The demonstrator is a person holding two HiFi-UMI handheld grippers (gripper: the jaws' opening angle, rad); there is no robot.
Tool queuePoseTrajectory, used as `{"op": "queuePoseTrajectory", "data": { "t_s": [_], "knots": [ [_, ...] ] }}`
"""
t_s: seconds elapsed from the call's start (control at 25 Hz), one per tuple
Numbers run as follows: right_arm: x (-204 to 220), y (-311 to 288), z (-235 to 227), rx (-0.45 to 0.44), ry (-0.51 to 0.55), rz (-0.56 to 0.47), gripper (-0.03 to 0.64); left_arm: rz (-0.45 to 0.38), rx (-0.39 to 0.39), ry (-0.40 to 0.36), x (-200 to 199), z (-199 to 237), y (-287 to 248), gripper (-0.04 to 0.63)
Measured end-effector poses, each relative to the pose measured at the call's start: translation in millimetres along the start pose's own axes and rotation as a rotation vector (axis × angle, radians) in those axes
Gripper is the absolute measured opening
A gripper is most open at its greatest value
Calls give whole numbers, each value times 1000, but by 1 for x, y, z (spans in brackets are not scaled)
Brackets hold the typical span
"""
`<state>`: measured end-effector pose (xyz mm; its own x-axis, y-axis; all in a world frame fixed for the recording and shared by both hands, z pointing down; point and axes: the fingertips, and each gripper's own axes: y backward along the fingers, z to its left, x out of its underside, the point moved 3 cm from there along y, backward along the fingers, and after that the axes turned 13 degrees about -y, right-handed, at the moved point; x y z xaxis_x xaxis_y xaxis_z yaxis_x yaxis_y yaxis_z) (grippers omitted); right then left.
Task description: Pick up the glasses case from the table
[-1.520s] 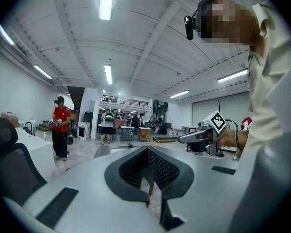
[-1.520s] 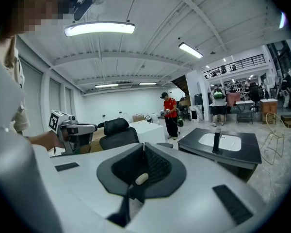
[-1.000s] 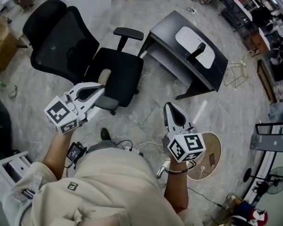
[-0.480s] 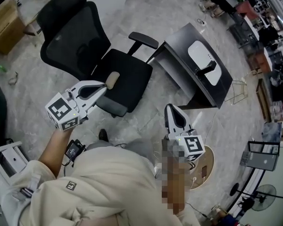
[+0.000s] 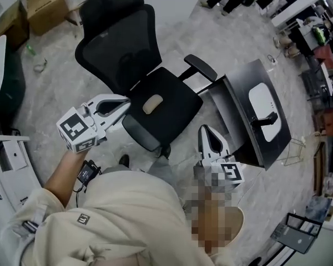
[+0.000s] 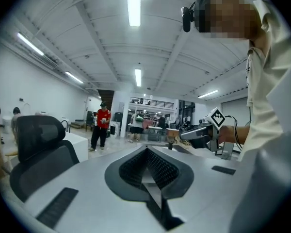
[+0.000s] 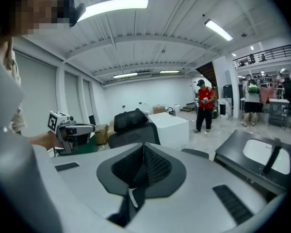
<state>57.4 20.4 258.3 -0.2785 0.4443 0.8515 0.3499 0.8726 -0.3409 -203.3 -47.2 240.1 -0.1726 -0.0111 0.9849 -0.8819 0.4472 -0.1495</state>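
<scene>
Two tongs are shut tight and hold nothing: the left gripper (image 5: 126,102) is just beside the black office chair (image 5: 125,49), where a small tan oval thing (image 5: 152,103) lies on the seat, and the right gripper (image 5: 205,129) is near the dark table (image 5: 241,132), which has a white oval pad (image 5: 262,100) on it. I cannot tell for sure where the glasses case is; the tan thing might be it, so a grab could go for the wrong thing. Shut jaws would only bump the case and push it away.
</scene>
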Motion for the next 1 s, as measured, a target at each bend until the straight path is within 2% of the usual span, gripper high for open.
{"op": "queuePoseTrajectory", "data": {
  "t_s": [0.24, 0.36, 0.68, 1.0],
  "knots": [
    [-26, -60, -42, -135, -2, 63, 25, 78, -149, 11, 2, 26, -29, 14],
    [-36, -79, -62, -182, 17, 92, 25, 98, -194, 2, 0, 33, -48, 14],
    [-42, -117, -108, -239, 4, 160, 25, 182, -195, -17, 21, 46, -104, 14],
    [-26, -144, -152, -220, -21, 227, 25, 271, -154, 38, 76, 65, -155, 15]
  ]
}}
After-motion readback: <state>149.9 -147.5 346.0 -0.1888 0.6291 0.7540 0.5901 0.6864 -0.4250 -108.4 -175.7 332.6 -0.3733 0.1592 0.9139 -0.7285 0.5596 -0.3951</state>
